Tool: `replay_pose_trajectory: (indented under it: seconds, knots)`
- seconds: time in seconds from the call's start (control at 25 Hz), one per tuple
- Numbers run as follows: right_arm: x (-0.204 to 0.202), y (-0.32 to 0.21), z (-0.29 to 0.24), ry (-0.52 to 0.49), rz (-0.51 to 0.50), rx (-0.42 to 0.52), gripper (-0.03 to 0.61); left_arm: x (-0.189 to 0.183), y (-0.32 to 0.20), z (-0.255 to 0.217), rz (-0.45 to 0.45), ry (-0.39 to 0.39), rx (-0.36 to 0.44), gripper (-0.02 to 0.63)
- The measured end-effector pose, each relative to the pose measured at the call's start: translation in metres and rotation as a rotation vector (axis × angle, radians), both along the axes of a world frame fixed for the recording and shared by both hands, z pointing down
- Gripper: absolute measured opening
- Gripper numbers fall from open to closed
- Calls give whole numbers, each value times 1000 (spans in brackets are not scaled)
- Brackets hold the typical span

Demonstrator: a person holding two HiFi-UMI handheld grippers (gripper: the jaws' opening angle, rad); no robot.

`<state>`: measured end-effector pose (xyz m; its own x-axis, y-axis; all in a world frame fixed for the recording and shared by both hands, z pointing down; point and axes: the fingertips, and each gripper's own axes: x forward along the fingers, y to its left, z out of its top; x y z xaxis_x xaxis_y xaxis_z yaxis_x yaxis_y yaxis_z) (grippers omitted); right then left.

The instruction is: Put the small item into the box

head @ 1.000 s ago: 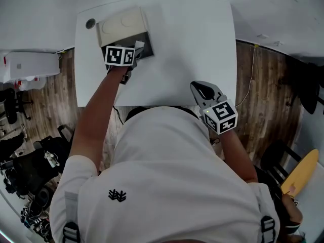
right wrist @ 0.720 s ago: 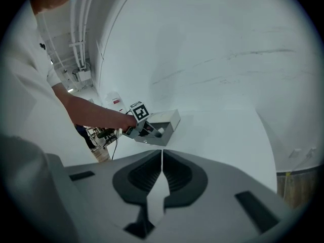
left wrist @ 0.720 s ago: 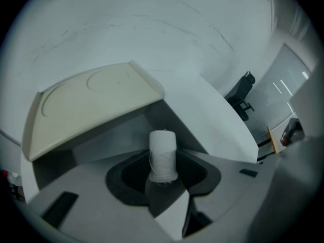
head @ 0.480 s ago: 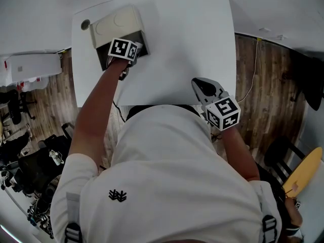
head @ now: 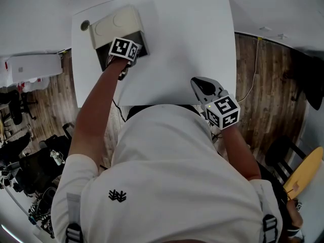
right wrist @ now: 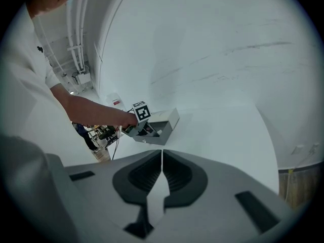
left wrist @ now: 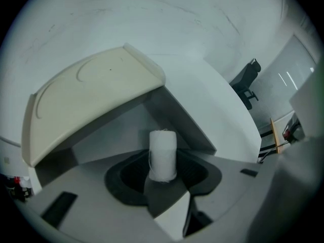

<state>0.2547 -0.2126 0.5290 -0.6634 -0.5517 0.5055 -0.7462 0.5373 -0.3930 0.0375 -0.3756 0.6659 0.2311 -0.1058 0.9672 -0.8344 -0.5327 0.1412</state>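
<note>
Small white roll stands upright, gripped between the left gripper's just-widened jaws over the box.

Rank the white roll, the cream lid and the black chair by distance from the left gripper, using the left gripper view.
1. White roll, between the jaws, centre.
2. Cream lid, raised, upper left.
3. Black chair, far off, right.

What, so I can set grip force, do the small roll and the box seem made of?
The small roll: probably wound thread or fabric, matte white; a loose strand runs down its side. The box: likely plastic or coated card, cannot tell which; smooth cream lid with a pressed circle, grey inside.
</note>
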Motion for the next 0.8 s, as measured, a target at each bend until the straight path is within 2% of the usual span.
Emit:
replay_pose_trajectory:
  seconds: [0.36, 0.64, 0.8]
  knots:
    - [-15, 0, -2, 7, -26, 7, 11, 0, 4, -15, 1, 59, 27, 198]
    - [-22, -9, -2, 15, -59, 15, 11, 14, 7, -41, 8, 161, 79, 209]
    - [-43, -10, -10, 29, -78, 31, 11, 6, 19, -63, 12, 232, 117, 209]
